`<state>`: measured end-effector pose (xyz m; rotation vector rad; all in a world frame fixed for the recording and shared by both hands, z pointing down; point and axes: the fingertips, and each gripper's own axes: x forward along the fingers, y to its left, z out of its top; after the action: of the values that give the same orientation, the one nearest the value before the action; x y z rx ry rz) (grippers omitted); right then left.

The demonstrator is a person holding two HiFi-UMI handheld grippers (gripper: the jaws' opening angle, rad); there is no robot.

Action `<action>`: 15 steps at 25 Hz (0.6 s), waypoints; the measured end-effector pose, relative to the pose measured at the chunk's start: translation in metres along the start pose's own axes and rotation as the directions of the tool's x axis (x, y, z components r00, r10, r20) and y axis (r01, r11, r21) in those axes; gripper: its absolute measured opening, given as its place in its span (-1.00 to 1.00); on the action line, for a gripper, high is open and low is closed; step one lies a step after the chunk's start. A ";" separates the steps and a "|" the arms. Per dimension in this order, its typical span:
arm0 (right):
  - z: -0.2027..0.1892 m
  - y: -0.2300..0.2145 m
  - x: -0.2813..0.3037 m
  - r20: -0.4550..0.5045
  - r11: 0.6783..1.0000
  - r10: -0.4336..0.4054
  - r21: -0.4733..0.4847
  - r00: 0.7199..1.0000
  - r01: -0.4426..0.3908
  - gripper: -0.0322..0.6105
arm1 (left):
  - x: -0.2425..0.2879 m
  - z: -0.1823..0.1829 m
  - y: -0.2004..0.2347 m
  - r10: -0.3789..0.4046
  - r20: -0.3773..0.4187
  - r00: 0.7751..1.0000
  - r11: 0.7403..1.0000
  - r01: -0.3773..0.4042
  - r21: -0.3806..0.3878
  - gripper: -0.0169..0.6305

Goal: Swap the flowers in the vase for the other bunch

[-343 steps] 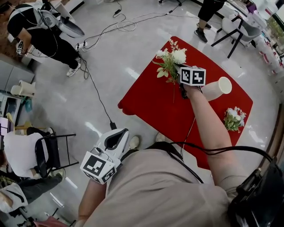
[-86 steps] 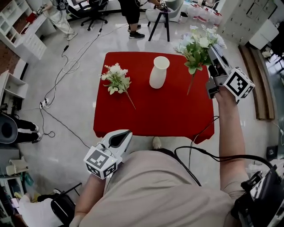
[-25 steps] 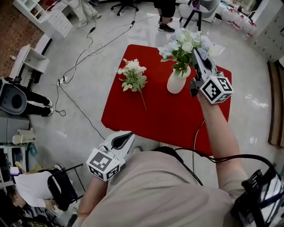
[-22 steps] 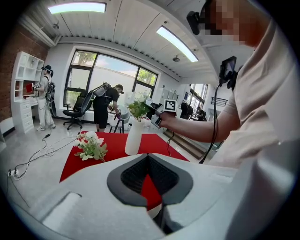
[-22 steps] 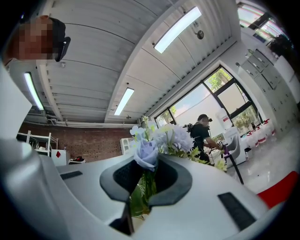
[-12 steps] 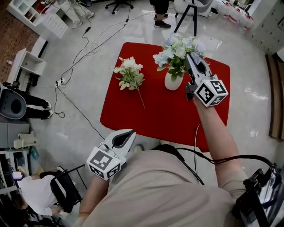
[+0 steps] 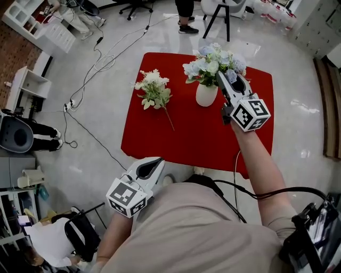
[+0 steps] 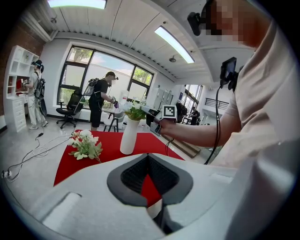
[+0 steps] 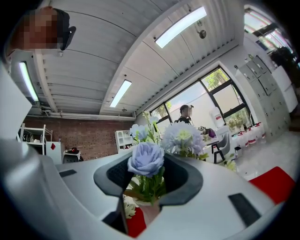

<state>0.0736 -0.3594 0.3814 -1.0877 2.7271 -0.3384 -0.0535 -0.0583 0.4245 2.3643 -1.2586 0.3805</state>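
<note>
A bunch of pale blue and white flowers [image 7: 213,59] stands in the white vase [image 7: 205,95] on the red table [image 7: 186,141]. My right gripper [image 7: 221,81] is level at the bunch's right side. Its jaws are opening, with the leafy stems [image 9: 146,185] in the gap and the pads off them. A blue rose [image 9: 146,159] fills the middle of the right gripper view. The other bunch, white flowers [image 7: 153,88], lies flat on the cloth left of the vase. My left gripper [image 7: 153,164] hangs shut and empty by my hip, short of the table's near edge.
Cables [image 7: 101,58] trail over the glossy floor left of the table. A stool [image 7: 216,16] and a person's legs [image 7: 186,13] are behind the table. White shelving [image 7: 26,80] lines the left side. In the left gripper view another person [image 8: 99,101] stands by the windows.
My right gripper has sunk a little with the blue bunch, which now sits lower in the vase. Its jaws have spread off the stems. The left gripper has stayed put.
</note>
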 end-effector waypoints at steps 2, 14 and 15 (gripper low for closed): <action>-0.003 0.002 -0.002 -0.015 1.000 -0.007 -0.001 1.000 0.007 -0.34 | -0.004 0.000 -0.001 -0.013 0.000 1.000 1.000 0.013 0.006 -0.93; -0.031 0.008 -0.021 -0.127 0.996 -0.089 0.002 0.988 0.090 -0.10 | -0.030 -0.012 -0.002 -0.061 0.010 0.998 0.998 0.061 0.029 -0.93; -0.032 0.009 -0.023 -0.133 0.995 -0.095 0.002 0.987 0.096 -0.10 | -0.033 -0.013 -0.002 -0.064 0.012 0.998 0.998 0.064 0.029 -0.93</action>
<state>0.0760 -0.3322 0.4116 -1.2392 2.7904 -0.4519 -0.0704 -0.0272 0.4214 2.4281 -1.1877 0.3667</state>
